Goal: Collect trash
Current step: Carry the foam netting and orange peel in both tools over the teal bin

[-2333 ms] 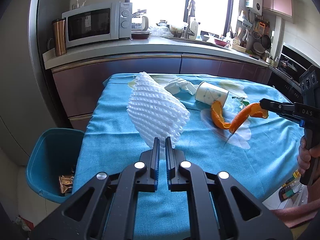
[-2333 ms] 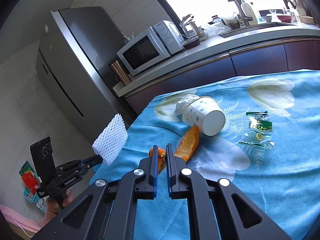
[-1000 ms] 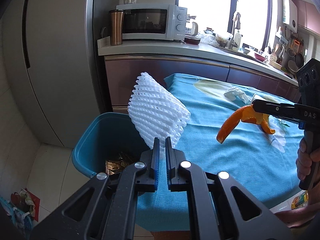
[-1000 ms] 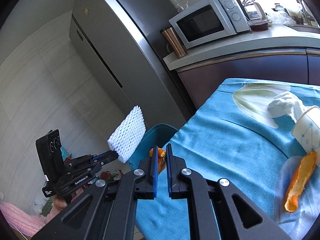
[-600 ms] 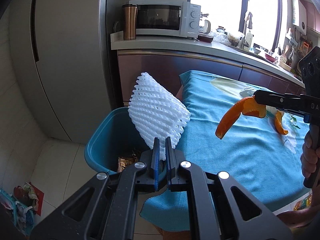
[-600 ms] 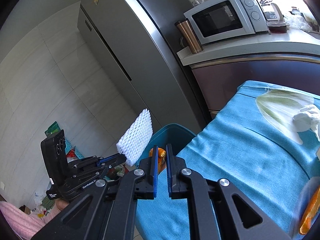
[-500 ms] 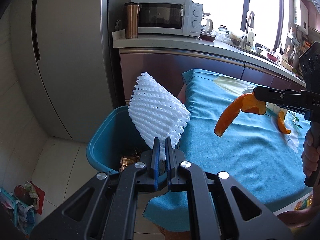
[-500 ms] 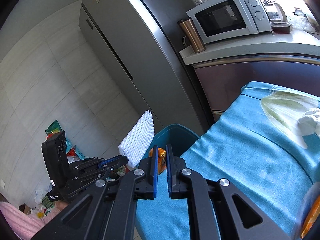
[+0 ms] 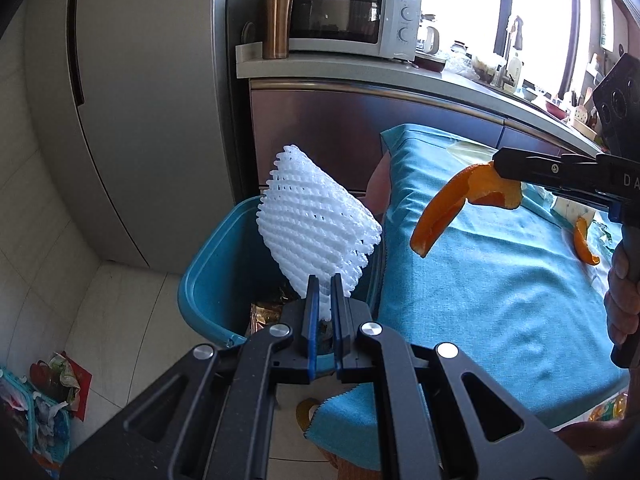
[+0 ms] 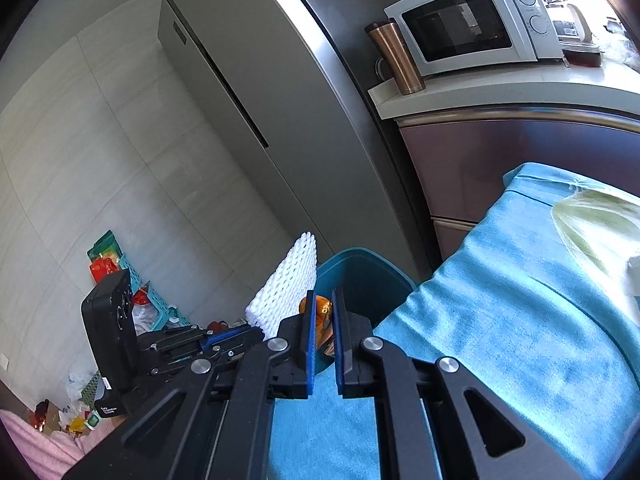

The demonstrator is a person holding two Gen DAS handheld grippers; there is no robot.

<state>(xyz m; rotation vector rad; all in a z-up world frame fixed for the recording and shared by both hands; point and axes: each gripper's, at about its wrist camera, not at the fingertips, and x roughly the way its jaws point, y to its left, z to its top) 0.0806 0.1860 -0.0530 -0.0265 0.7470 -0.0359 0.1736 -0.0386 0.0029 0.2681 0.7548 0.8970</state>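
My left gripper point(image 9: 322, 283) is shut on a white foam fruit net point(image 9: 316, 227) and holds it above the teal trash bin point(image 9: 208, 276) beside the table. My right gripper point(image 10: 320, 300) is shut on an orange peel point(image 10: 320, 312), seen in the left wrist view point(image 9: 452, 204) hanging over the table's left edge near the bin. The net point(image 10: 290, 284) and the bin point(image 10: 360, 276) also show in the right wrist view. Another orange peel point(image 9: 584, 245) lies on the blue tablecloth point(image 9: 492, 280).
A fridge point(image 9: 152, 120) stands behind the bin. A counter point(image 9: 360, 70) holds a microwave point(image 9: 348, 24) and a copper tumbler point(image 9: 275, 22). Wrappers lie in the bin point(image 9: 266, 312). Clutter sits on the floor at left point(image 9: 44, 396).
Both grippers have carried their trash leftward from over the table to the bin. The foam net now hangs over the bin; the peel is at the table's left edge.
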